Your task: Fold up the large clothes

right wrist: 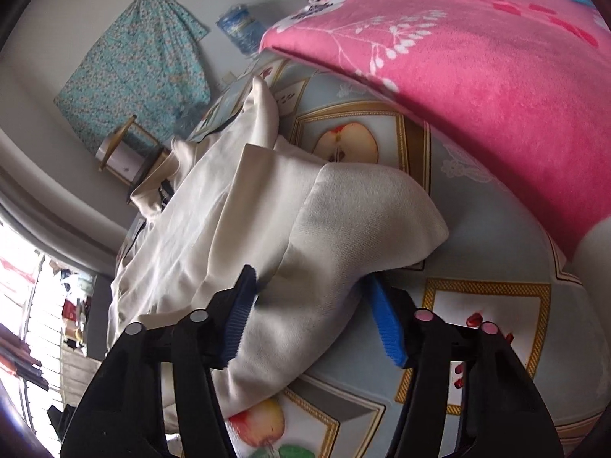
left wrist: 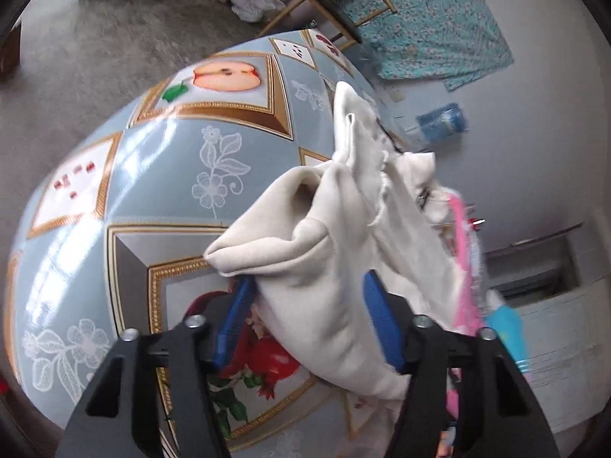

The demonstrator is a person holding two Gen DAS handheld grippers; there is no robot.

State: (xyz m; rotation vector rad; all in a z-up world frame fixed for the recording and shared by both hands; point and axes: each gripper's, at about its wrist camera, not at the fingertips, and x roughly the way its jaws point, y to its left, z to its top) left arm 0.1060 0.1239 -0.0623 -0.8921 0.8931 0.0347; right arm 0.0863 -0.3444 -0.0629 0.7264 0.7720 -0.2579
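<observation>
Cream sweatshirt (left wrist: 328, 267) is bunched up across a table with a fruit-print oilcloth (left wrist: 160, 175), and a fold of it sits in each tool.

Left gripper (left wrist: 305, 305): thick wad of the knit between the blue pads (left wrist: 382, 320). Right-hand pad looks pressed into the cloth; the left-hand pad sits at the wad's edge, partly covered. Jaws about half spread, and I read that as clamped on the fabric. Beyond the jaws the garment trails away in loose folds; to the right of them, a pink cloth edge.

Right gripper (right wrist: 309, 313): same picture. Ribbed hem or cuff end (right wrist: 382, 221) drapes over and ahead of the jaws, both pads against the bundle, so gripping the sweatshirt too. Pink blanket (right wrist: 477, 76) lies well beyond the jaws, up and right, on the same table.

Step, my read: two-point pickup of the garment, ahead of spreading it flat. No fold made yet.

Next move calls for: keep both clamps firm, draw the two grips apart to tension the cloth, and lay it on the bare oilcloth clear of the blanket. Risk: thick wads slipping, or a grip catching two layers.
</observation>
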